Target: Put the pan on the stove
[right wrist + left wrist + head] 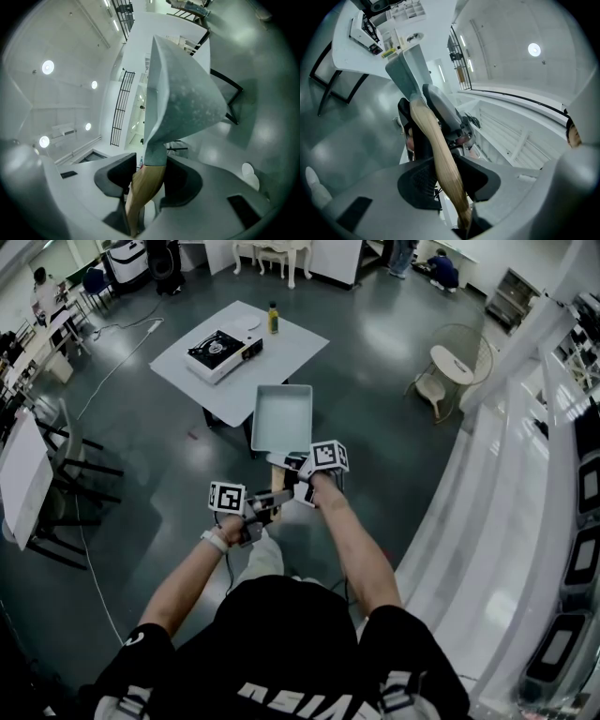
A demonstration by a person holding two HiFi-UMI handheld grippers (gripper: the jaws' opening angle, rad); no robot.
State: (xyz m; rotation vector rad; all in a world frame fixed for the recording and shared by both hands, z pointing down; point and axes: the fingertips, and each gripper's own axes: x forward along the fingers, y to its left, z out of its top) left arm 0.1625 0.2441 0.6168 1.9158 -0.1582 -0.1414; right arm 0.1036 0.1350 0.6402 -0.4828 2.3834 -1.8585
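Observation:
A square grey pan point(283, 418) with a wooden handle point(276, 482) hangs in the air over the dark floor, short of the white table point(286, 345). Both grippers are shut on the handle: my right gripper point(298, 472) close behind the pan body, my left gripper point(259, 513) further back near the handle's end. In the left gripper view the handle point(440, 159) runs between the pads up to the pan point(410, 70). The right gripper view has the pan point(183, 93) tilted just above the clamped handle point(145, 187). The portable stove point(223, 351) sits on the table ahead.
A yellow-capped bottle point(273, 318) stands on the table beside the stove. A round side table with a chair point(453, 364) is at the right, a long white counter point(525, 512) runs along the right wall, and dark chairs point(66, 474) stand at the left.

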